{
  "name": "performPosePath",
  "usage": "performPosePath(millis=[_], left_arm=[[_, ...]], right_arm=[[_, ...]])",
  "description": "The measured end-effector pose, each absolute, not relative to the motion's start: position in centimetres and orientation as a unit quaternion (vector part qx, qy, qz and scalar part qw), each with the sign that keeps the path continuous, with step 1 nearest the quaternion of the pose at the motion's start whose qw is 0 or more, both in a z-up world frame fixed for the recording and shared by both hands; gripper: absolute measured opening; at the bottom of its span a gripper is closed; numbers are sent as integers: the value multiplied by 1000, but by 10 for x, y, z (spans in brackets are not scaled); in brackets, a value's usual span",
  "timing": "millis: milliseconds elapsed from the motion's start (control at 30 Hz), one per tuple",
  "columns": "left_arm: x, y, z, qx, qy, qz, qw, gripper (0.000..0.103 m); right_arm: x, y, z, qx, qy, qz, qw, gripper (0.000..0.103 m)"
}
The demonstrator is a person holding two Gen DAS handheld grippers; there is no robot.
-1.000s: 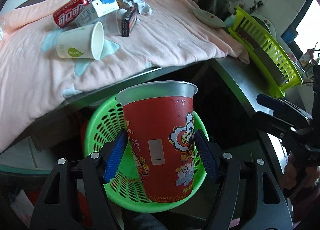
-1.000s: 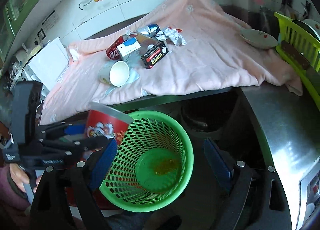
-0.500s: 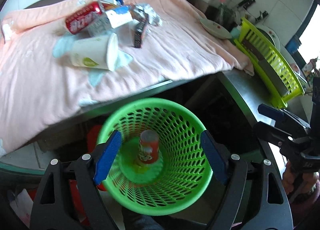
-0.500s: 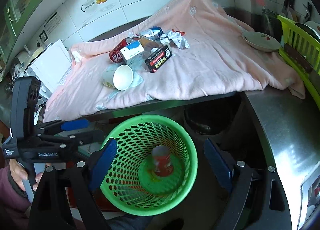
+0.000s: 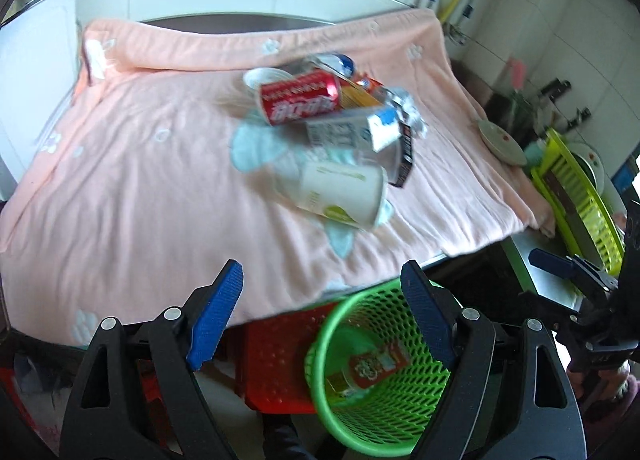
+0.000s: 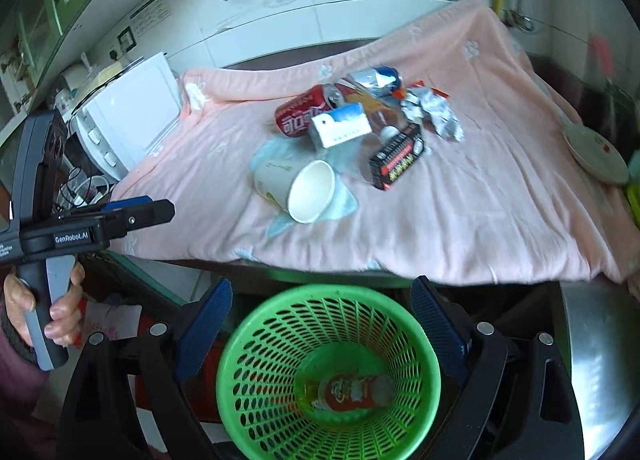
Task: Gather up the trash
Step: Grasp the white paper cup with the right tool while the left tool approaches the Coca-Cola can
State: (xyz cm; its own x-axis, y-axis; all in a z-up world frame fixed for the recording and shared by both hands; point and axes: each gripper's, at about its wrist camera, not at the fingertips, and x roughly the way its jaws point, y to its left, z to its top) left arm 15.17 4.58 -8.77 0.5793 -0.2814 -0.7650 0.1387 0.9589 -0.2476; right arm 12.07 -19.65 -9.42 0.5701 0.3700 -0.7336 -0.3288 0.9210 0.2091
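Both my grippers, left and right, gape empty over the bin, red cup inside, trash pile cluttering the table.

two cans, one paper cup, one basket

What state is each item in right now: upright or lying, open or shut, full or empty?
Left gripper: open, empty.
Right gripper: open, empty.
Green plastic mesh basket: upright, holding one cup.
Red printed drink cup: lying at the basket's bottom.
White paper cup: on its side, empty.
Red soda can: lying down.
Black rectangular box: lying flat.
Crumpled silver foil: crumpled.
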Motion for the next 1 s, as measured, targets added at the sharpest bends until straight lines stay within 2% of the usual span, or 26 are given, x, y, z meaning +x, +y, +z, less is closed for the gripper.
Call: performPosePath(millis=[467,1000], left_arm=[[188,110,-87,-90,441,-77,890,80],[235,154,-92,-87,445,-67,889,80]], right_arm=[[202,-101,-92,-132,424,279,852,89],[274,-31,-149,-299,469,308,772,89]])
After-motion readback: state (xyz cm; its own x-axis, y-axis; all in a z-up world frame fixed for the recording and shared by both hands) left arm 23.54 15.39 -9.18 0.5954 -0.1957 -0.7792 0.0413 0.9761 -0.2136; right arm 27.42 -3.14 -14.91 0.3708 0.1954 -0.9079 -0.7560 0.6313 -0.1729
